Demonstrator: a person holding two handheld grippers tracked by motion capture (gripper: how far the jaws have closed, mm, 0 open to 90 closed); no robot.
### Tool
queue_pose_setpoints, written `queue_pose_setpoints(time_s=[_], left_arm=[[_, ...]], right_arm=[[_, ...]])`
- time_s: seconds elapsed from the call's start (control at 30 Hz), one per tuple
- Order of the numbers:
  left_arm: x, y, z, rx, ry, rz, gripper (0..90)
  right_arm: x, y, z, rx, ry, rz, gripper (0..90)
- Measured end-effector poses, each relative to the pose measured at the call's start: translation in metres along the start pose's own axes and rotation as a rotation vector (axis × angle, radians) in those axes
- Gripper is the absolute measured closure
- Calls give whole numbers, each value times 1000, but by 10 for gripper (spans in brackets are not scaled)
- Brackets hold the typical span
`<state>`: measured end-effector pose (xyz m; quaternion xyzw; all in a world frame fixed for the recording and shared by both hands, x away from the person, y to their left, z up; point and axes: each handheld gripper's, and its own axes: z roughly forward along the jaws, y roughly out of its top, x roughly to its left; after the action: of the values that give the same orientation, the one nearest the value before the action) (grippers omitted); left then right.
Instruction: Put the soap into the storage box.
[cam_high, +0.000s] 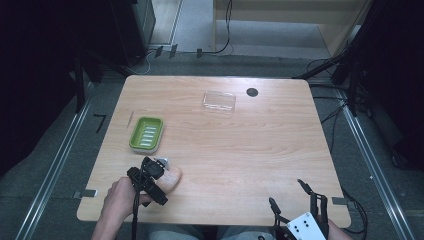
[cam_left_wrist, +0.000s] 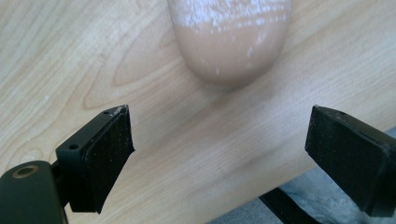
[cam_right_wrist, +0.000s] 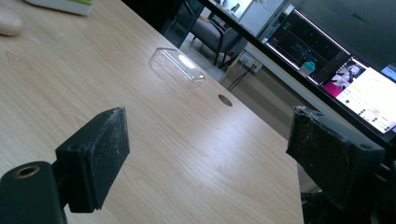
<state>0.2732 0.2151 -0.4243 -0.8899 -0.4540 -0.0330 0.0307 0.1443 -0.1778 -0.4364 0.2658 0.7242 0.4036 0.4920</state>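
Pale wood is being shown from above as a square table (cam_high: 240, 150) with rounded corners, surrounded by grey floor, dark equipment and trailing cables.

Near the front left corner, the left gripper (cam_high: 159, 176) is being held low over the table by a hand (cam_high: 119, 200) coming in from the bottom edge. Its jaws are being kept wide apart, with nothing between them. Just ahead of them a peach-coloured bar of soap (cam_high: 170, 179) is lying flat on the wood. In the left gripper view the rounded end of the soap (cam_left_wrist: 231, 42), dusted with white flecks, is being seen beyond the open jaws and not touching either pad, while the table's front edge is running close by at the lower right.

A green soap dish (cam_high: 146, 133) is sitting a little farther back on the left, near the soap but apart from it. A clear plastic lid (cam_high: 219, 101) is lying toward the far edge, with a small dark round hole (cam_high: 252, 92) in the tabletop just beside it.

At the front right edge, the right gripper (cam_high: 289, 194) is being held with its jaws spread and empty, well apart from everything else. Broad bare wood is being left open across the middle and right of the table.
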Motion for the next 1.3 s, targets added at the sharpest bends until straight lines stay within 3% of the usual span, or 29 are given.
queue_pose_setpoints(time_s=[0.2, 0.7, 1.3], left_arm=[[1, 7, -1, -16, -12, -27, 83], [0, 24, -1, -25, -17, -35, 82], [-3, 52, 11, -15, -21, -62, 77]], right_arm=[[0, 0, 0, 1, -1, 2, 132], [0, 0, 0, 0, -1, 0, 132], [-1, -1, 0, 1, -2, 6, 132]])
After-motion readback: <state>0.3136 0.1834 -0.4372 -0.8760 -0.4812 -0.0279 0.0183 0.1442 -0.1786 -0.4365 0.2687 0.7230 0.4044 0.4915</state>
